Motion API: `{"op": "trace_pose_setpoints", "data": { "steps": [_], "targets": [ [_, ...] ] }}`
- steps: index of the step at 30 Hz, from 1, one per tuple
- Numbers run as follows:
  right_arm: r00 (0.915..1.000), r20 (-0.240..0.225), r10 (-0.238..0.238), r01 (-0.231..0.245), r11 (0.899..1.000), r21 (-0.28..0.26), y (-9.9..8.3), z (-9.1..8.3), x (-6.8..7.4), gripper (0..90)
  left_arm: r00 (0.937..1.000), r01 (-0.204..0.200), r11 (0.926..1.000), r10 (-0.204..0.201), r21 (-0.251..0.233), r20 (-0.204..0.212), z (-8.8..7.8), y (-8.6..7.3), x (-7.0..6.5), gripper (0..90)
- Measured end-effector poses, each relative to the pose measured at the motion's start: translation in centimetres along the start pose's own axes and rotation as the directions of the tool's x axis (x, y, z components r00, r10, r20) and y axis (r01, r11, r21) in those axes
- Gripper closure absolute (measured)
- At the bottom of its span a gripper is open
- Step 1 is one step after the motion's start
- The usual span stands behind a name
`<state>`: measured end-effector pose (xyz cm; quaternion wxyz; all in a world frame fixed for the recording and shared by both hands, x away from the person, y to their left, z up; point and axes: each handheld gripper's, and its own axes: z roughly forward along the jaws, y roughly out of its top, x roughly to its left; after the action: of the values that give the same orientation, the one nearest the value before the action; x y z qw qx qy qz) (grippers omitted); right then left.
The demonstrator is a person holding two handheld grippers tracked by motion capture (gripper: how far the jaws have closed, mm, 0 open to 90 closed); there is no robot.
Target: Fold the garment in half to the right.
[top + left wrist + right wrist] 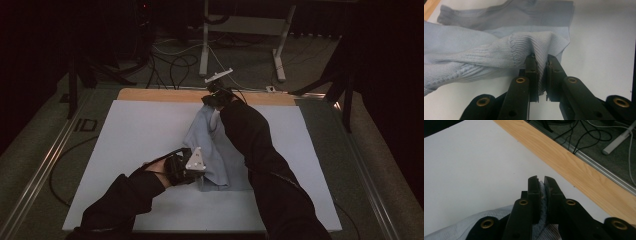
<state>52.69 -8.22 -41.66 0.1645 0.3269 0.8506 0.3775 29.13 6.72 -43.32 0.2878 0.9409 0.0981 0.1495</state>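
A pale blue-grey ribbed knit garment (212, 150) lies crumpled in the middle of the white-topped counter (135, 135), which has a light wooden strip (165, 94) along its far edge. In the high view the left hand-held gripper (200, 172) sits at the near left part of the cloth, its grey three-cornered plate (195, 160) on top, held by a hand (159, 167) in a black sleeve. In the left gripper view the left hand-held gripper (541, 75) has its two black jaws pressed onto a raised fold of the ribbed cuff-like edge of the garment (486, 52), the fabric pinched between them and bunching upward above the white surface. The right hand-held gripper (212, 97) reaches to the far end of the garment, near the wooden strip, at the end of a long black-sleeved forearm (260, 150). In the right gripper view the right hand-held gripper (541, 187) has its jaws nearly together with a thin layer of blue knit clamped between them, and more of the garment (474, 223) trails below. Dark cables (172, 65) and a white metal table frame (240, 30) lie on the floor beyond the counter.
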Motion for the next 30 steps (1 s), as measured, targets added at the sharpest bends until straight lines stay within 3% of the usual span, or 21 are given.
{"op": "trace_pose_setpoints", "data": {
  "steps": [10, 20, 30],
  "targets": [
    [0.9998, 0.011, 0.014, -0.014, 1.0, -0.005, -1.1, -0.7, -1.1, 84.7, 0.9985, -0.046, 0.999, 0.046, -0.001, 0.032, 1.8, 2.1, -0.4, 83.6],
    [0.9994, -0.009, 0.033, -0.033, 0.999, -0.025, -2.0, -1.1, -2.1, 84.6, 0.9945, -0.089, 0.996, 0.088, 0.012, 0.057, 4.0, 3.6, -0.9, 83.6],
    [0.9989, -0.018, 0.042, -0.043, 0.999, -0.022, -2.9, -0.8, -2.9, 84.5, 0.9865, -0.142, 0.9895, 0.14, 0.024, 0.085, 6.4, 5.6, -1.3, 83.5]
  ]
}}
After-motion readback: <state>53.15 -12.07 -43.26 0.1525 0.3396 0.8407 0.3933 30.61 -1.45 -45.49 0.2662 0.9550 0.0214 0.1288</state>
